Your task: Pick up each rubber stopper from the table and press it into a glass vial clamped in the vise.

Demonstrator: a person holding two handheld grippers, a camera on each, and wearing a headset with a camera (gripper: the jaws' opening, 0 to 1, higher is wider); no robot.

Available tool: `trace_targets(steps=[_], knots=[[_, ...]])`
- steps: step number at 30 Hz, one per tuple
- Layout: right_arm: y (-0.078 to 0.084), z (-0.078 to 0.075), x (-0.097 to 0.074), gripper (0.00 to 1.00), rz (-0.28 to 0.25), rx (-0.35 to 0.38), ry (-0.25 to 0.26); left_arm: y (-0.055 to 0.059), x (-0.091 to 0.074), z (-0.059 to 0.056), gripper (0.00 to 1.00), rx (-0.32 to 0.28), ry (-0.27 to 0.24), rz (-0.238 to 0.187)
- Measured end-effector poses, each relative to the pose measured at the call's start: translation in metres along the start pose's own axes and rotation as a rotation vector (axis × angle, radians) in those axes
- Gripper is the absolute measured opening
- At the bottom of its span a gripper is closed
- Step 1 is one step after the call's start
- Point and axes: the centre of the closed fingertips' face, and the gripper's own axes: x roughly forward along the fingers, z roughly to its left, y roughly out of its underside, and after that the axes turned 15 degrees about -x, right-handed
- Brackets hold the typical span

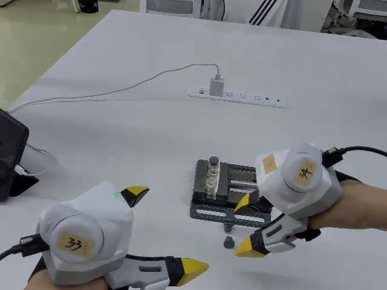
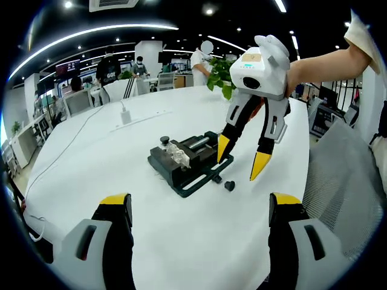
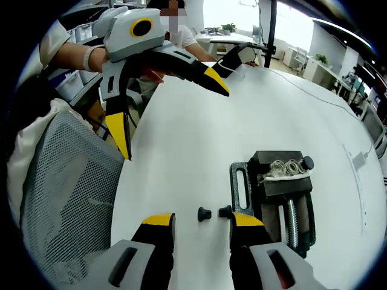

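Near the table's (image 1: 151,133) front edge, just in front of the vise (image 1: 222,187), two black rubber stoppers are seen lying loose on the white surface. The first stopper (image 1: 228,228) lies just beside the vise base, and the second stopper (image 1: 229,242) lies slightly closer to the edge. Both are bracketed by the right gripper (image 1: 243,225), whose yellow-tipped jaws are held spread, one tip on either side of the pair. In the right gripper view the second stopper is seen between the two tips, while the first sits just beside one tip. Whether either jaw touches a stopper cannot be told.

A row of clear glass vials (image 1: 211,178) is clamped upright in the vise, and the vial at the far end of the row is closed by a fitted stopper (image 1: 213,161). The remaining vials are seen uncapped.

The left gripper (image 1: 163,232) is held toward the front left corner of the table, well apart from the vise, with its jaws opened wide and pointed toward the work.

Farther back, toward the table's far edge, a white power strip (image 1: 236,95) is laid out with a charger (image 1: 216,84) plugged into it, and a cable (image 1: 121,90) is trailed from it toward the left edge. A dark device (image 1: 9,151) is propped at that left edge. A mesh-backed chair (image 3: 66,199) is seen beside the table in the right gripper view.
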Motion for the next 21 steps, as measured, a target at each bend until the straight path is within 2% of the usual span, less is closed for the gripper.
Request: trace_targets(steps=[7,13,21], knots=[[0.003,-0.001,0.008,0.12,-0.009,-0.004,0.023,0.003,-0.003,-0.001,0.93,-0.009,-0.007,0.002],[0.004,0.000,0.015,0.05,0.003,-0.013,0.010,0.006,-0.004,0.000,0.93,-0.017,-0.012,0.005],[0.008,-0.001,0.018,0.02,0.018,-0.014,-0.004,0.010,-0.005,0.000,0.93,-0.028,-0.014,0.009]])
